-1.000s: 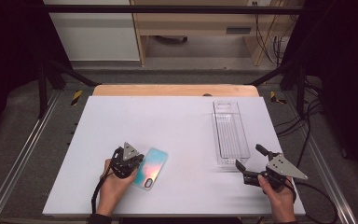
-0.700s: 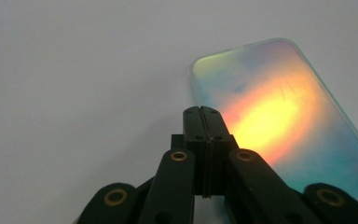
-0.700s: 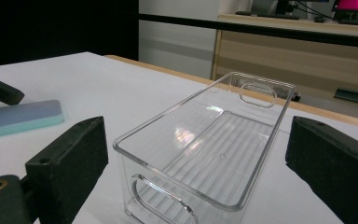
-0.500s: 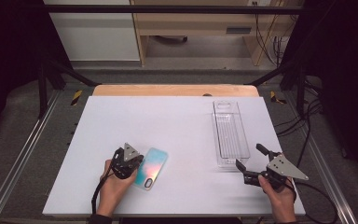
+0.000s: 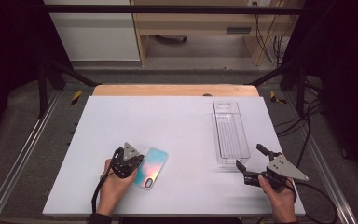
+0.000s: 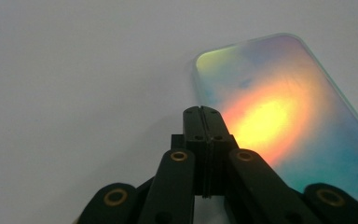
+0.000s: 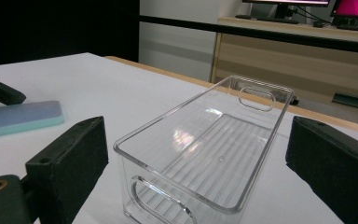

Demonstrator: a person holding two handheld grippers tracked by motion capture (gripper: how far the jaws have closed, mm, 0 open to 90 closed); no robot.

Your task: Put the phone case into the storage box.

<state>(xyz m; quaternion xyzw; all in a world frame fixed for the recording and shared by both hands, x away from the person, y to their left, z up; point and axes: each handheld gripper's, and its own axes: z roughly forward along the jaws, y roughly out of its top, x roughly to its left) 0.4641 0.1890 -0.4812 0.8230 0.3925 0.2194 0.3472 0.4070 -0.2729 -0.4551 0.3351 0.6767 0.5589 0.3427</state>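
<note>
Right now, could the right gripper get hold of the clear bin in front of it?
Probably yes. The right gripper stands open, its jaws either side of the clear bin's near end, with nothing between them.

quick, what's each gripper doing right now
Left gripper: closed, nothing between its jaws, beside the phone case.
Right gripper: open, jaws either side of the clear bin, not gripping it.

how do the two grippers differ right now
The left gripper has its jaws shut together with nothing between them, while the right gripper stands wide open. The left one sits at the edge of the iridescent phone case, which lies flat on the table; the right one faces the near end of the clear plastic bin, not yet gripping it. Both are black, hand-held, and low over the white table.
</note>
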